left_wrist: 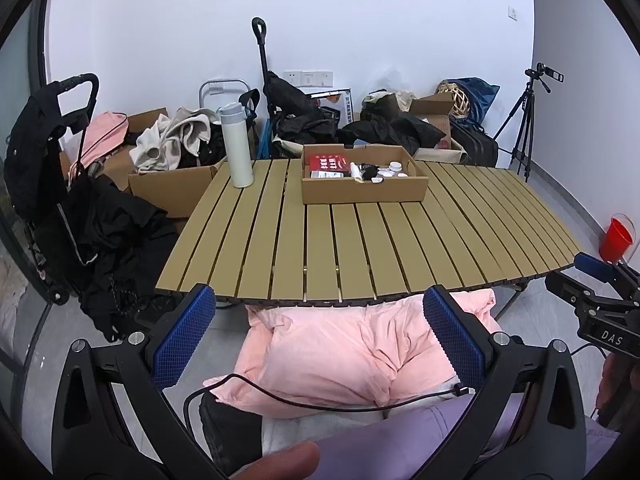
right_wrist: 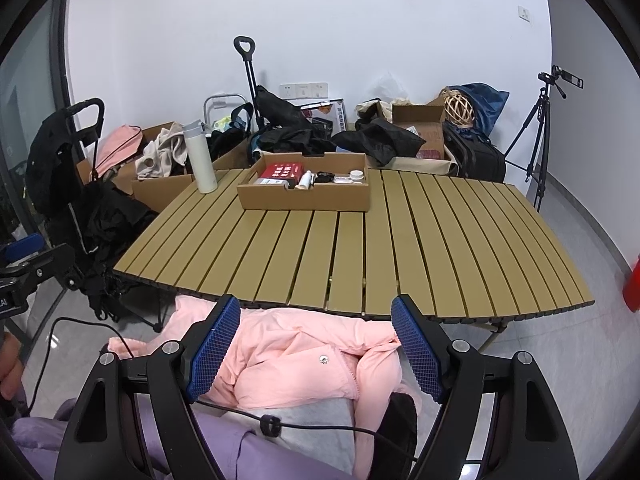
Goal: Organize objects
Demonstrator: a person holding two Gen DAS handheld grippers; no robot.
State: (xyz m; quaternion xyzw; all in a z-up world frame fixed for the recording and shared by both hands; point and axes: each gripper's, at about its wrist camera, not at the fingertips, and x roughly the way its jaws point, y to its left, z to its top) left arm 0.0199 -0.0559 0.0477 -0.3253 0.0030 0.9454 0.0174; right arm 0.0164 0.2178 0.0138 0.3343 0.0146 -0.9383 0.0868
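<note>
Cardboard tray (left_wrist: 362, 192) on slatted table (left_wrist: 360, 248), clutter behind.

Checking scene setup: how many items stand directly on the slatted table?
2: the white bottle at the table's far left, and the cardboard tray at far centre. Smaller objects lie inside the tray.
</note>
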